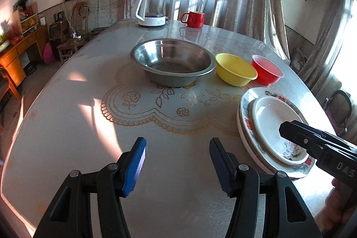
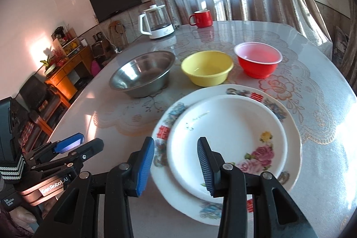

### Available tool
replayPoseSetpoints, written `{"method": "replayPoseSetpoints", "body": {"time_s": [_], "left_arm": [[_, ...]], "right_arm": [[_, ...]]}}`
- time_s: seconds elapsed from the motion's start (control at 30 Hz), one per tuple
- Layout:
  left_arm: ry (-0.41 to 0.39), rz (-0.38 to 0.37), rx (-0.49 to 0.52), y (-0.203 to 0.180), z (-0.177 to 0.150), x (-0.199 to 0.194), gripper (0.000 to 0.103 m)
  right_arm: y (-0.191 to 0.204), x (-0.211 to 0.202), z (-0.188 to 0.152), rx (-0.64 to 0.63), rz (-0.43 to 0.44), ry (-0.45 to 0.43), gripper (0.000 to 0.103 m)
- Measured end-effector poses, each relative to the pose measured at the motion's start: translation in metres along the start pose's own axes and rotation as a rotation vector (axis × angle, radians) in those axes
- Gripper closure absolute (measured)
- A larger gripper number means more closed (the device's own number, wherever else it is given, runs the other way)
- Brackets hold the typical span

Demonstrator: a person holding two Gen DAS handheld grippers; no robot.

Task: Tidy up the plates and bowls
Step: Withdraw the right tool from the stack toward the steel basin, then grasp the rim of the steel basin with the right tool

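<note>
Currently both grippers are hovering with jaws apart, nothing between the pads. Left gripper (image 1: 177, 163) is hanging over bare table (image 1: 89, 131); right gripper (image 2: 175, 167) is sitting over the near rim of the white plate (image 2: 227, 137), which is resting on the patterned plate (image 2: 178, 110). Steel bowl (image 2: 142, 73), yellow bowl (image 2: 207, 68) and red bowl (image 2: 257, 59) are lining up just behind the plates.

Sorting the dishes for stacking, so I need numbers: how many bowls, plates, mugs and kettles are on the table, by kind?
Bowls: 3 – steel bowl, yellow bowl, red bowl
Plates: 2 – white rose plate stacked on the larger patterned plate
Mugs: 1 – red mug
Kettles: 1 – glass kettle
Total: 7
</note>
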State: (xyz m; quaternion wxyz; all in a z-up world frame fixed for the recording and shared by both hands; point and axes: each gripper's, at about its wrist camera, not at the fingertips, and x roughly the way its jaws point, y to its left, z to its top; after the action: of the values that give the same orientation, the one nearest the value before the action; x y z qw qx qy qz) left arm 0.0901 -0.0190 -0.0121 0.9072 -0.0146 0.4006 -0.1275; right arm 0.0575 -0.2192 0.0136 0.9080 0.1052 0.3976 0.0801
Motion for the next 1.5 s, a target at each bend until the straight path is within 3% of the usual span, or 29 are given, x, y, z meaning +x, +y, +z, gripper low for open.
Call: {"method": "replayPoseSetpoints", "body": {"time_s": [0.73, 1.2, 1.5], "left_arm": [[0.030, 0.057, -0.095, 0.052, 0.017, 0.021, 0.044], [-0.004, 0.048, -0.136, 0.075, 0.066, 0.045, 0.044], [-0.004, 0.043, -0.132, 0.075, 0.098, 0.075, 0.044]], "right_arm": [[0.034, 0.061, 0.040, -0.019, 0.108, 0.068, 0.063], [0.020, 0.107, 0.084, 0.094, 0.100, 0.081, 0.063], [0.011, 0.143, 0.104, 0.168, 0.074, 0.137, 0.063]]}}
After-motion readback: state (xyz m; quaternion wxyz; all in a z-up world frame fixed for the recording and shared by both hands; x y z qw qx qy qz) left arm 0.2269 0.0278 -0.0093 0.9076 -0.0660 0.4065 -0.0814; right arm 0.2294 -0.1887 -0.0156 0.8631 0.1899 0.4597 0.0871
